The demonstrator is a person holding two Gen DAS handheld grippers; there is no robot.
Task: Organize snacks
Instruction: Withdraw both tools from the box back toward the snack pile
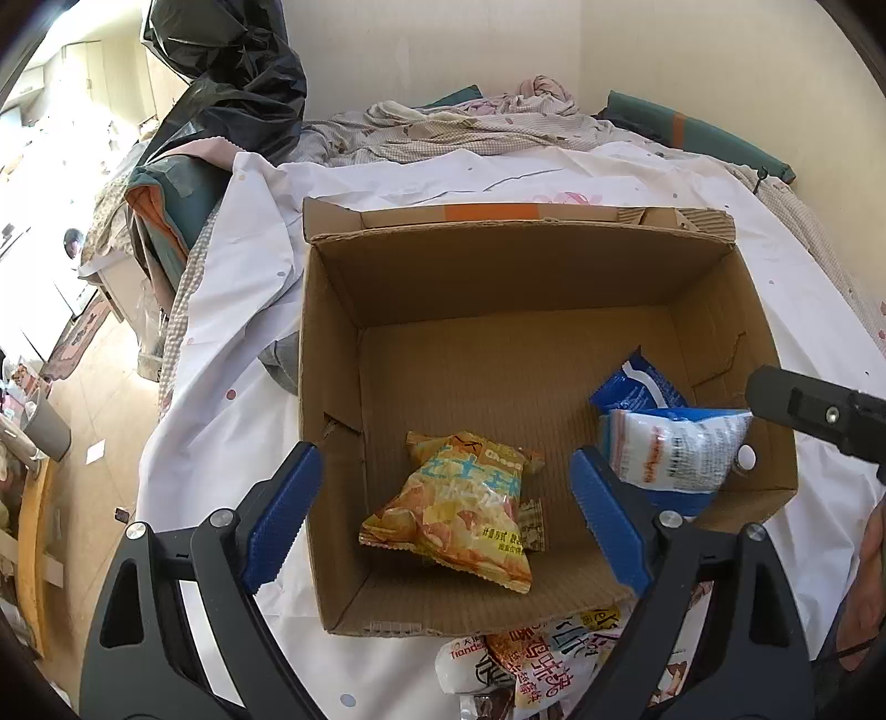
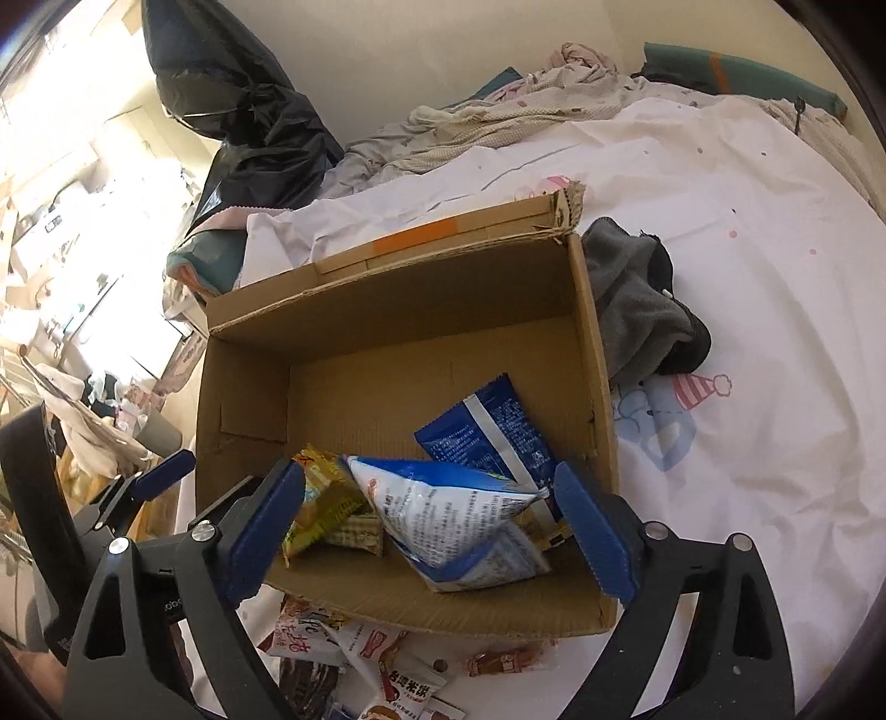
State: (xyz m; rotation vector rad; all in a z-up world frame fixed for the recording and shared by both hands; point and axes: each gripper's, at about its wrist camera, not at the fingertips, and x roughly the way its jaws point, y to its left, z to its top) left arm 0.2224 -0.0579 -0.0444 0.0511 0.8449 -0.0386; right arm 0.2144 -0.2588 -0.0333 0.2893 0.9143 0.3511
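We are holding both tools, left tool (image 1: 446,515) and right tool (image 2: 437,526), gaping empty over the cardboard box (image 1: 498,277); the blue-and-white packet (image 2: 443,515) risks snagging when we withdraw.

Sunlit bedrm, rumpled bed (image 1: 554,177), cream wall (image 1: 443,50)

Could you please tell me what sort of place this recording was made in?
Most likely a lived-in bedroom. The brown cardboard box of snack packets sits on a white printed bed sheet, with rumpled checked bedding heaped against the wall behind it and a dark grey garment lying beside the box.
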